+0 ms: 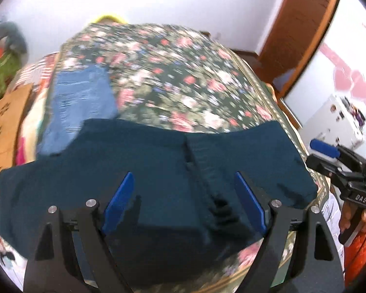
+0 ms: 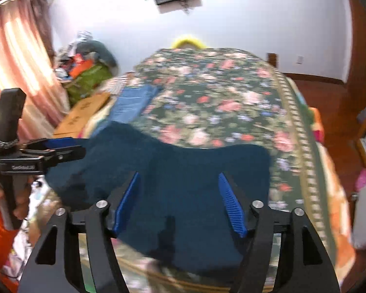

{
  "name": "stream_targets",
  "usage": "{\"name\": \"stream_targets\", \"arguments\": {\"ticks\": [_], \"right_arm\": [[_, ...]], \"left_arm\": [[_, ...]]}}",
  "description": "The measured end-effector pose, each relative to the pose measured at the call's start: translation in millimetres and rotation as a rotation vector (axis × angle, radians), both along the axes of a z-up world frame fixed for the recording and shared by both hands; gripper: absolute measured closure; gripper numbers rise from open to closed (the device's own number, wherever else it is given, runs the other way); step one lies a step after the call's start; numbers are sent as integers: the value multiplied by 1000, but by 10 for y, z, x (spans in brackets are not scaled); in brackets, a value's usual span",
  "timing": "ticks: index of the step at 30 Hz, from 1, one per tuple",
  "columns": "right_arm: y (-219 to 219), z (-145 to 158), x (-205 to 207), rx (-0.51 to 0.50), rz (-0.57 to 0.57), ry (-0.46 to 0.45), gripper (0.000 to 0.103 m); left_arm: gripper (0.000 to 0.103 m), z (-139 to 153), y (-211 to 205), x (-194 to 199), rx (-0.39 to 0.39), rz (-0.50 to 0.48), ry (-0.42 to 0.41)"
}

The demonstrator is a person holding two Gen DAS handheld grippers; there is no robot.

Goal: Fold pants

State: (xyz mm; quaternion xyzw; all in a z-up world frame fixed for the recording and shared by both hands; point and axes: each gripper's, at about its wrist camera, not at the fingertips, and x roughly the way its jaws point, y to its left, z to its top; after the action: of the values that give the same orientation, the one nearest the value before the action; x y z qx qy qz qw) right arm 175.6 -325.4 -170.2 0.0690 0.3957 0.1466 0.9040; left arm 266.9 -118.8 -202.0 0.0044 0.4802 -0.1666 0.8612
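Here the dark teal pants (image 1: 144, 161) are lying folded across the near end of the flowered bedspread (image 1: 173, 73), with blue jeans (image 1: 83, 102) lying just beyond them. The left gripper (image 1: 183, 202) is hovering above the pants, its jaws standing wide apart and gripping nothing. The right gripper (image 2: 178, 202) is also hanging over the pants, jaws parted, nothing between them.

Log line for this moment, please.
pants: dark teal, folded, on floral bedspread | left gripper: open, empty | right gripper: open, empty | jeans: aside
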Motion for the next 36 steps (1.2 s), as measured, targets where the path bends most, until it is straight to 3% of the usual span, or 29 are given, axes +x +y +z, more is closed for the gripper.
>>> {"name": "stream_targets", "arguments": {"ticks": [6, 10, 13, 19, 24, 31, 36], "right_arm": [[-276, -404, 117, 18, -61, 107, 40], [-302, -715, 25, 29, -68, 171, 40], [-301, -779, -150, 23, -68, 144, 40], [-324, -700, -357, -7, -73, 141, 40], [-316, -578, -386, -45, -78, 153, 40], [-110, -179, -395, -65, -51, 51, 40], [220, 89, -290, -56, 2, -28, 40]], "left_arm": [[19, -406, -445, 155, 122, -75, 65], [19, -675, -444, 111, 208, -85, 108], [17, -646, -400, -6, 231, -99, 76], [16, -602, -254, -179, 204, -103, 66], [16, -429, -64, -276, 99, -63, 93], [16, 88, 380, -417, 123, 59, -68], [11, 299, 988, -539, 130, 202, -117]]}}
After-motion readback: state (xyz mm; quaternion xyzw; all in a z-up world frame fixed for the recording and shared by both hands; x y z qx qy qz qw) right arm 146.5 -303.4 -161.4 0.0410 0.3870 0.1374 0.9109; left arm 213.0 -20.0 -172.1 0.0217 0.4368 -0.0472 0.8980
